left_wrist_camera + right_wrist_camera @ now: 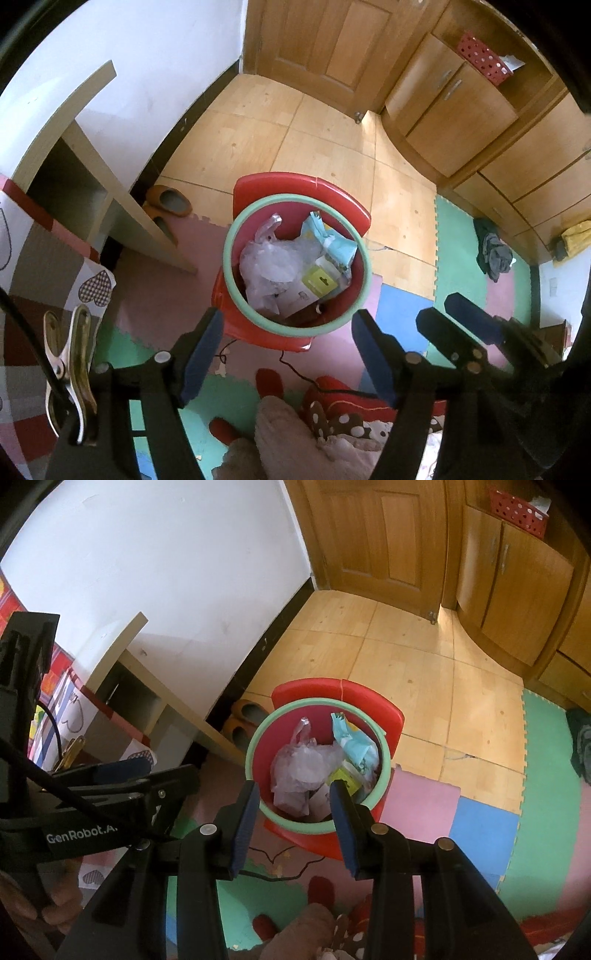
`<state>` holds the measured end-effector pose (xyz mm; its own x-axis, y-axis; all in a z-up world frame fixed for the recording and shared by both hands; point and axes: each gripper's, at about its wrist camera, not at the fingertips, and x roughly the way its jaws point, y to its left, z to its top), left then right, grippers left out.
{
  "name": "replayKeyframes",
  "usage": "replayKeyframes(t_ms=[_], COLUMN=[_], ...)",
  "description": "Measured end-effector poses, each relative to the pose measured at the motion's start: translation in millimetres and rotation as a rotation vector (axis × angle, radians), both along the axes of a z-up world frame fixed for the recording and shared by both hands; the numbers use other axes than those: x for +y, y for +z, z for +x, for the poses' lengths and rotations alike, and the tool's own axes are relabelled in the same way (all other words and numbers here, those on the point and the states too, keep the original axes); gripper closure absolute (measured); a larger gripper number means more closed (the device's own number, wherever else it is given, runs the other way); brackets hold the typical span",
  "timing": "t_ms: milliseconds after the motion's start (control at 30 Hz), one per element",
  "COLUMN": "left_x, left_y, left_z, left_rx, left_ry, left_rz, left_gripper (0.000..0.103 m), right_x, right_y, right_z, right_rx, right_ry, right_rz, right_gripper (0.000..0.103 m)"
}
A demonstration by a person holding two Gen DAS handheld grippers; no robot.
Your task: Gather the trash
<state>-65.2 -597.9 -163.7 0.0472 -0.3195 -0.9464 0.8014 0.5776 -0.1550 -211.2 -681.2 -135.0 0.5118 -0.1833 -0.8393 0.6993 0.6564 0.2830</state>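
Note:
A red trash bin with a green rim stands on the floor below both grippers. It holds a crumpled clear plastic bag, blue-and-white packaging and a yellow-green card. My left gripper hangs over the bin's near edge, open wide with nothing between its blue pads. My right gripper is also above the bin's near rim, open, and nothing is held. The bag shows through its gap. Each gripper appears in the other's view: the right gripper and the left gripper.
Orange slippers lie by the wall next to a low wooden shelf. Beyond are a wooden door, cabinets and a red basket. Foam mats carry a clothes pile. A person's legs in red slippers are below.

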Motion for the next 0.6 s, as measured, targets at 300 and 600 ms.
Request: replayKeyframes(t_ms=[300,600], left_x=[3.4,3.3], left_y=[3.3,4.0], left_z=[-4.3,-5.5], left_rx=[0.0,-0.001], left_ry=[-0.001,-0.002], left_rz=[0.003,0.004], left_gripper=[0.028,0.028], right_x=[0.8,0.1], right_y=[0.4,0.5], right_z=[-2.6,-4.6], right_rx=[-0.001,-0.001], right_ry=[-0.004,-0.004], right_rz=[0.0,0.005], right_gripper=[0.062,0.062])
